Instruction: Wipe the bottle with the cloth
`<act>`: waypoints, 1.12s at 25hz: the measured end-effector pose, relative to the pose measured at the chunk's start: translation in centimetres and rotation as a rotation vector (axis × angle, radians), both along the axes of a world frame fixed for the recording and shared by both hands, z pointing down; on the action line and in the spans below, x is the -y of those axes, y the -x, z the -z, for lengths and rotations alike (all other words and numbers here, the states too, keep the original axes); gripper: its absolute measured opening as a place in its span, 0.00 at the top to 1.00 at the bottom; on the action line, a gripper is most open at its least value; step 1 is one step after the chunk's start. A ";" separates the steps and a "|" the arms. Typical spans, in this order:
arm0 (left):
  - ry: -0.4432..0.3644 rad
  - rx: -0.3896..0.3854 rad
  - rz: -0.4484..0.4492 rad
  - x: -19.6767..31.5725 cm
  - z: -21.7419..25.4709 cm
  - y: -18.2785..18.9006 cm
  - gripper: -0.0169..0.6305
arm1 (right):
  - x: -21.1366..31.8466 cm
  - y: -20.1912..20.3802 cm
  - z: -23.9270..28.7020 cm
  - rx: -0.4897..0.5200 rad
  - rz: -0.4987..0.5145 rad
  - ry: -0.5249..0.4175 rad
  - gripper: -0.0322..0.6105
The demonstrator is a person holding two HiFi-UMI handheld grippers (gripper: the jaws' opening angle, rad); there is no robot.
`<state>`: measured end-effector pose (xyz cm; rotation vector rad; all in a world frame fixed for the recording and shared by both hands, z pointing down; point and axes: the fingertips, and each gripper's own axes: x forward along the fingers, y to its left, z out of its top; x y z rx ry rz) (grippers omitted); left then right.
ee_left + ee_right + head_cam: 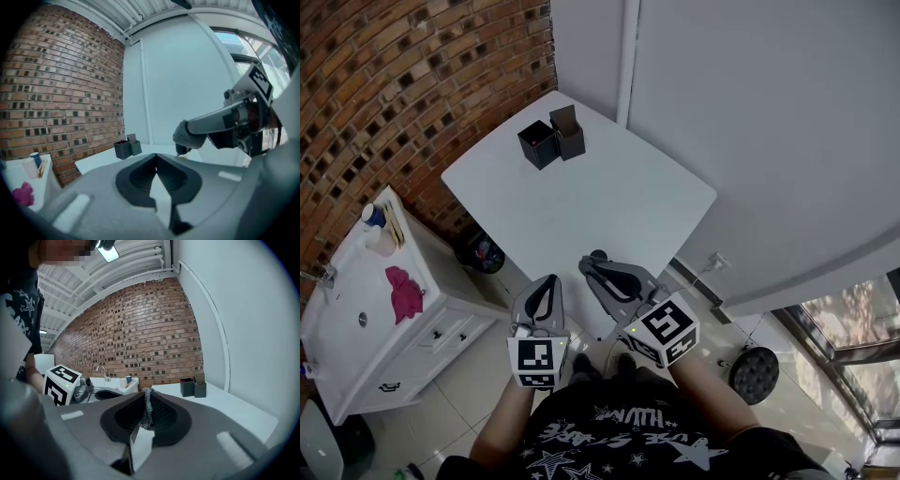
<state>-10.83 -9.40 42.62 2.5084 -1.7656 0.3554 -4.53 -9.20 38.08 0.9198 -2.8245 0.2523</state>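
A pink cloth (403, 289) lies crumpled on the white sink cabinet (356, 352) at the far left; it also shows in the left gripper view (23, 193). A small blue-capped bottle (373, 217) stands at the cabinet's back corner (34, 161). My left gripper (546, 284) and right gripper (594, 262) hover side by side in front of my chest, off the near corner of the white table (581, 202) and well away from cloth and bottle. Both have their jaws together with nothing between them. The right gripper (181, 150) crosses the left gripper view.
Two black boxes (551, 139) stand at the table's far corner. A faucet (322, 274) sits at the cabinet's left edge. A dark bin (480, 251) is between table and cabinet. A black stool (757, 373) stands on the tiled floor at right. A brick wall runs behind the cabinet.
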 end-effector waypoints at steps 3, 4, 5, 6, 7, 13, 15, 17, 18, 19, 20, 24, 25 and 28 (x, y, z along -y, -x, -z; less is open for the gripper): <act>-0.005 0.001 0.005 0.0 0.1 0.1 0.97 | -0.9 0.5 1.0 0.007 0.028 -0.037 0.89; -0.004 0.000 0.010 0.0 0.2 0.3 0.97 | -1.4 0.6 1.1 -0.004 0.042 -0.061 0.89; 0.001 -0.004 0.016 0.0 0.3 0.4 0.97 | -2.1 0.8 1.0 -0.021 0.058 -0.085 0.89; 0.010 -0.009 0.023 0.0 0.3 0.5 0.97 | -2.7 0.8 0.7 -0.044 0.073 -0.109 0.89; 0.016 -0.010 0.029 -0.1 0.2 0.7 0.97 | -3.4 0.8 0.0 -0.070 0.083 -0.131 0.89; 0.041 -0.009 0.039 -0.4 -0.7 1.0 0.97 | -4.0 0.7 -4.0 -0.252 0.084 -0.239 0.89; 0.045 -0.009 0.037 -0.3 -0.8 0.9 0.97 | -3.4 1.2 -4.7 -0.257 0.080 -0.234 0.89; 0.049 -0.012 0.032 -0.2 -0.8 0.7 0.97 | -2.6 1.5 -5.2 -0.265 0.066 -0.230 0.89; 0.050 -0.012 0.030 -0.1 -0.8 0.7 0.97 | -2.2 1.5 -5.6 -0.275 0.056 -0.231 0.89; 0.052 -0.009 0.029 0.0 -0.9 0.8 0.97 | -1.9 1.4 -5.9 -0.281 0.046 -0.228 0.89; 0.053 -0.005 0.029 0.0 -1.2 0.9 0.97 | -1.8 1.4 -6.2 -0.280 0.037 -0.218 0.89; 0.053 0.017 0.031 0.0 -1.6 1.2 0.97 | -1.7 1.3 -7.2 -0.262 0.021 -0.180 0.89; 0.056 0.017 0.032 -0.1 -1.7 1.3 0.97 | -1.7 1.3 -7.5 -0.266 0.022 -0.176 0.89; 0.066 0.014 0.038 -0.2 -2.0 1.5 0.97 | -1.8 1.4 -8.4 -0.278 0.021 -0.159 0.89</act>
